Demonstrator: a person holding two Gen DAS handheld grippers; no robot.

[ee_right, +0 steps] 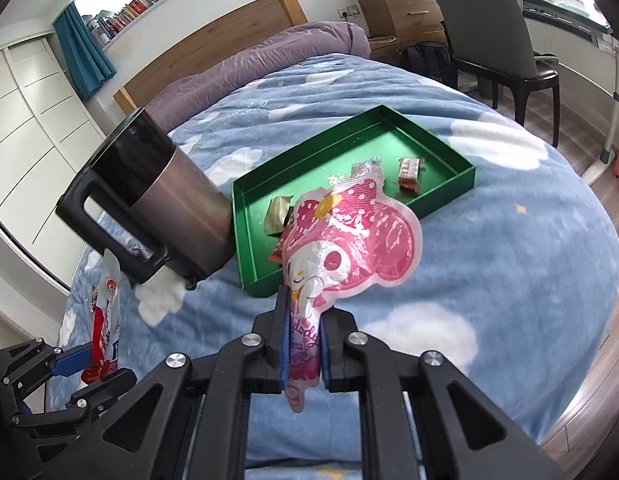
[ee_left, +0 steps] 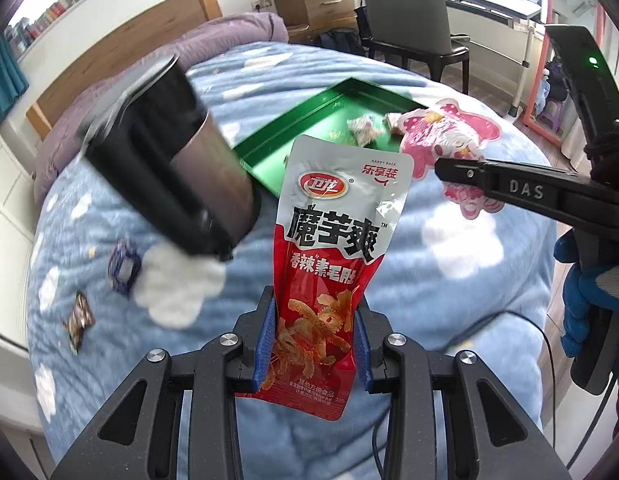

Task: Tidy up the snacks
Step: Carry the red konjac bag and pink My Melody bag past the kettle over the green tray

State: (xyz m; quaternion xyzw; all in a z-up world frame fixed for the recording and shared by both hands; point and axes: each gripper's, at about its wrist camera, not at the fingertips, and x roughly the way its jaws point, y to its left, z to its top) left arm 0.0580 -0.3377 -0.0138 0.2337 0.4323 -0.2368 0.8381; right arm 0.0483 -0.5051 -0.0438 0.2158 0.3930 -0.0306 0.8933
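Status: partly complete. Several snacks already lie in the green tray [ee_right: 445, 196], two are held above the bed [ee_right: 509, 272], and at least two are still loose on the blanket.

Held items:
- The left gripper [ee_left: 315, 344] pinches the red-and-grey snack packet [ee_left: 329, 264] by its lower part. The blue fingers [ee_left: 265, 344] press on both edges, and the packet stands upright in the air, just short of the tray's near corner.
- The right gripper [ee_right: 303, 344] has its fingers pressed together on the tail of the pink character-shaped pouch [ee_right: 349, 240]. The pouch hangs over the tray's near end without touching it.

Containers:
- Green tray: a shallow open rectangle lying flat on the blanket. The right wrist view shows a gold-wrapped piece [ee_right: 279, 216] near the front wall, a brown-and-red wrapped bar [ee_right: 409, 174] toward the far end and a small pale wrapper [ee_right: 365, 168] between them. Part of the floor is hidden by the pouch.
- Steel mug [ee_right: 161, 196] with a black handle: beside the tray's left wall. Its contents cannot be seen.

Remaining work, as judged from this state:
1. Set the packet and the pouch in the tray.
2. Collect the purple-wrapped sweet [ee_left: 125, 268] and the dark-wrapped sweet [ee_left: 79, 320], both loose on the blanket left of the mug in the left wrist view.
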